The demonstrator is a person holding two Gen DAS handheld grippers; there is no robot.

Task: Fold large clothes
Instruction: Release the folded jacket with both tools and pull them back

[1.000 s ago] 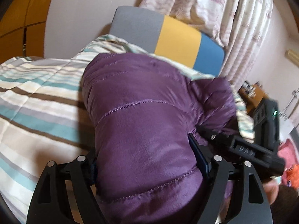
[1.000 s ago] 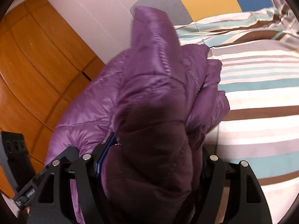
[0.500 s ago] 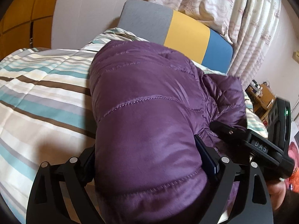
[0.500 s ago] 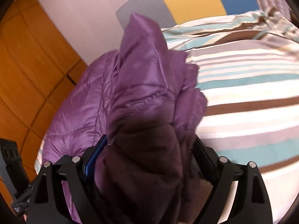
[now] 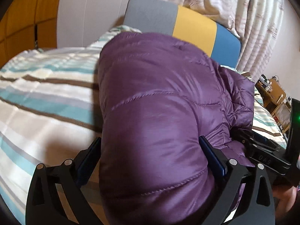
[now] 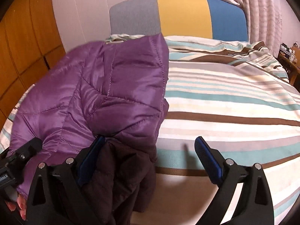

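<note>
A purple quilted puffer jacket (image 5: 159, 97) lies bunched on a striped bed (image 5: 46, 97). My left gripper (image 5: 150, 150) stands wide open with the jacket's near bulge filling the space between its blue pads. In the right wrist view the jacket (image 6: 112, 86) lies folded on the left, its dark lining (image 6: 123, 176) hanging low beside the left finger. My right gripper (image 6: 150, 153) is open, the jacket touching only its left pad (image 6: 91, 159); its right pad is clear over the bedding.
The striped duvet (image 6: 225, 97) spreads to the right. A grey, yellow and blue headboard (image 6: 183, 16) stands behind, with curtains (image 5: 243, 18). Wooden wardrobe doors (image 6: 22, 46) are left. A cluttered wooden side table (image 5: 275, 93) is right. The other gripper's body (image 5: 262, 150) is close.
My right gripper has opened and let go of the jacket's edge, which has dropped onto the bed. The left jaws have spread a little wider. Both views have tilted lower.
</note>
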